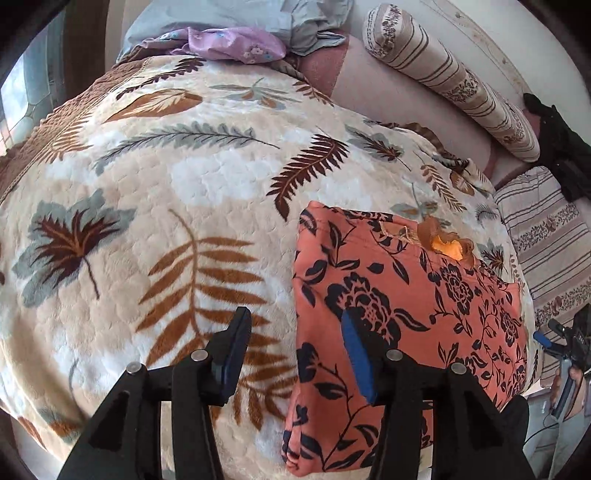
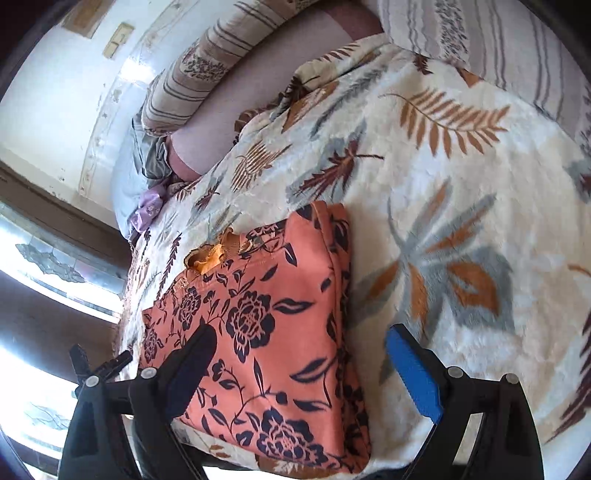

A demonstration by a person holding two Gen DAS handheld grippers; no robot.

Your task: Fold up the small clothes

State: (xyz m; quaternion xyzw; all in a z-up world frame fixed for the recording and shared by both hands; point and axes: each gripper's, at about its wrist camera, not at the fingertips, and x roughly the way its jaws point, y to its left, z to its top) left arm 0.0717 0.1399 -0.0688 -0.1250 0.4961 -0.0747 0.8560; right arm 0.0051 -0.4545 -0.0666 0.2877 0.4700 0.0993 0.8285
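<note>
A folded coral garment with a dark floral print [image 1: 406,295] [image 2: 266,314] lies flat on the leaf-patterned blanket [image 1: 166,177] [image 2: 443,177]. An orange frilled trim [image 1: 447,243] [image 2: 207,258] sticks out at its far edge. My left gripper [image 1: 295,332] hovers open over the garment's left edge, with one finger above the blanket and the other above the cloth. My right gripper [image 2: 301,350] stands wide open above the garment's right side. Its blue pad [image 2: 410,369] is over the blanket. Nothing is pinched in either gripper.
Striped bolster cushions [image 1: 454,77] [image 2: 192,77] lie along the wall behind the blanket. A pale blue cloth [image 1: 229,18] and a lilac flowered one [image 1: 236,44] are heaped at the far end. A bright window [image 2: 44,266] is beside the bed. A hand [image 1: 569,380] shows at the right edge.
</note>
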